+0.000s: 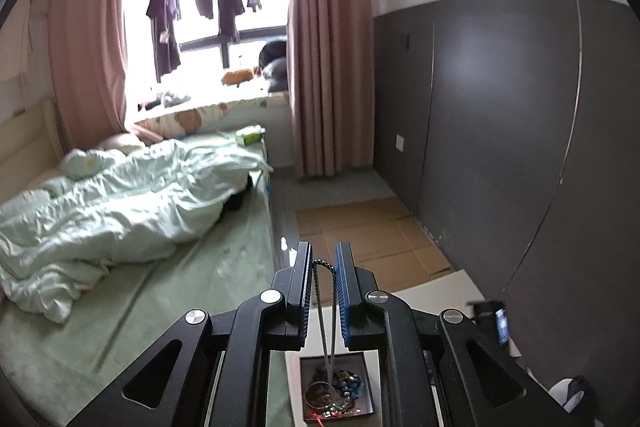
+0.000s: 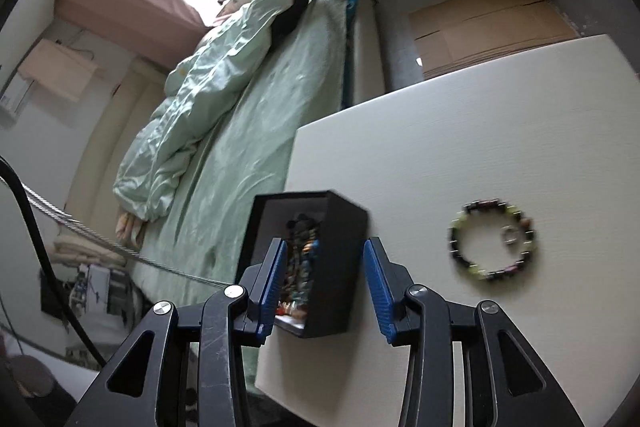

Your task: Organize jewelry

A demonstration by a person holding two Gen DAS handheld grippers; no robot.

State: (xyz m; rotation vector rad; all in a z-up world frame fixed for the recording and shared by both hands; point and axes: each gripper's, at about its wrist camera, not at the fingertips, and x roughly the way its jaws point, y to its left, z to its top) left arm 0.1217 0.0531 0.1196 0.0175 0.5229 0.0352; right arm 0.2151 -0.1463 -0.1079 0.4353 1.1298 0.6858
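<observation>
**Necklace lifted over the jewelry box beside the bed**

A bedroom with pink curtains (image 1: 324, 39), a bed (image 1: 200, 267) under a rumpled pale green duvet (image 1: 120, 203) and a dark grey wall panel (image 1: 500, 147) surrounds a white counter (image 2: 460, 131) that stands against the bed's side. Flattened cardboard (image 1: 372, 231) lies on the floor beyond the counter's far edge.

The left hand-held gripper (image 1: 323, 269) is held high above the counter with its jaws set narrow, pinching a thin dark chain necklace (image 1: 325, 303). The chain loops over between the pads and hangs straight down; its lower end reaches into the open black jewelry box (image 1: 336, 387) directly below, where a tangle of bracelets and beads fills the box.

The right hand-held gripper (image 2: 325, 275) is low at the counter's near left corner with its jaws spread wide around the jewelry box (image 2: 336, 247). Its left pad sits inside the box opening against the jewelry, its right pad just outside the box's right wall; whether either pad presses the wall cannot be told.

A beaded bracelet (image 2: 493, 239) of dark and yellow-green beads lies flat on the counter to the right of the box, well apart from it, with a small ring (image 2: 510, 235) resting inside its circle.
</observation>
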